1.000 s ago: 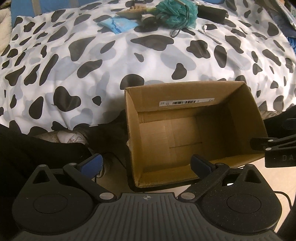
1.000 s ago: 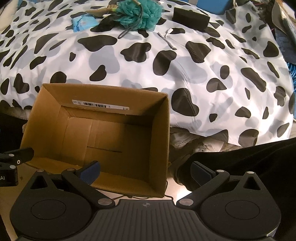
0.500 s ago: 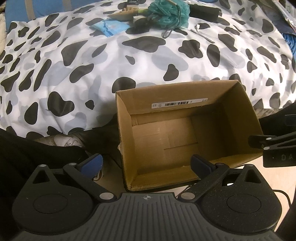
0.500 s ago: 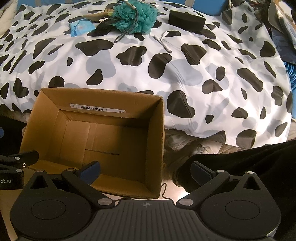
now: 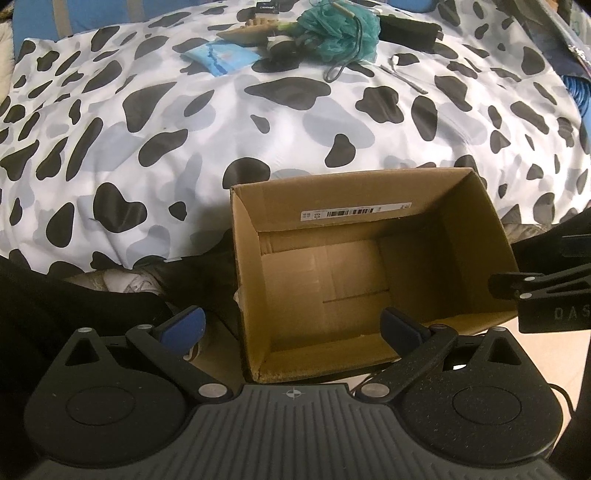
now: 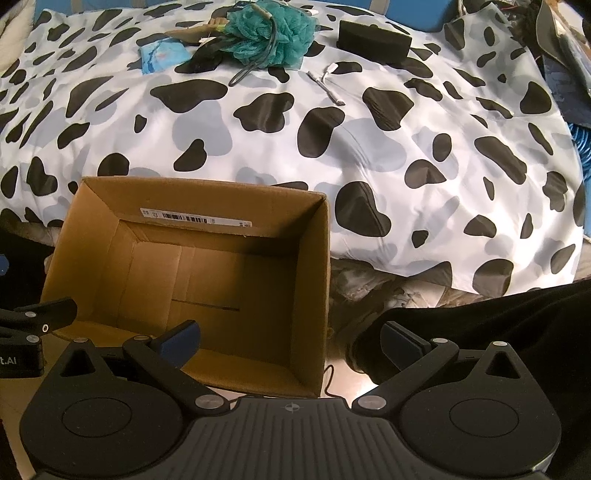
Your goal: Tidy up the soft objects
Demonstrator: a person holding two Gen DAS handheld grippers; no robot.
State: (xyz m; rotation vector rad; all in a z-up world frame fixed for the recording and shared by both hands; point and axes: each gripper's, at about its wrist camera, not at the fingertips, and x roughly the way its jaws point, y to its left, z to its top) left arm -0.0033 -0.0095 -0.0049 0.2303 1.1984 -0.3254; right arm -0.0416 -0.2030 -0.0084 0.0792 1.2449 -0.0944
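Cardboard: the open cardboard box (image 5: 369, 273) stands on the floor against the near edge of the bed (image 5: 184, 122), with nothing inside it.
What changed: over the last second both wrist views have drawn back and tilted up, so the box sits lower in each view and more of the cow-print cover shows. The box and the things on the bed have not moved.
Left gripper (image 5: 291, 326): jaws spread wide, nothing between them, held just short of the box's near left corner.
Blue packet (image 5: 221, 57): flat on the cover near the far edge of the bed, leftmost of the cluster.
Beige item (image 5: 247, 33): just right of the packet and partly behind it; too small to identify.
Teal bath pouf (image 5: 340, 27): soft mesh ball with a trailing cord loop, at the far edge around the middle.
Black block (image 6: 373, 35): just right of the pouf, possibly a sponge or a case.
White strip (image 6: 328, 86): small and thin, lying nearer than the pouf and block.
Right gripper (image 6: 290, 339): jaws spread, gripping nothing, over the box's near right corner.
Meaning for the task: sorting has not begun. Both tools look ready to reach across the bed, and the pouf seems the likeliest first pick. Every item is well apart from the box, so each calls for a long reach.
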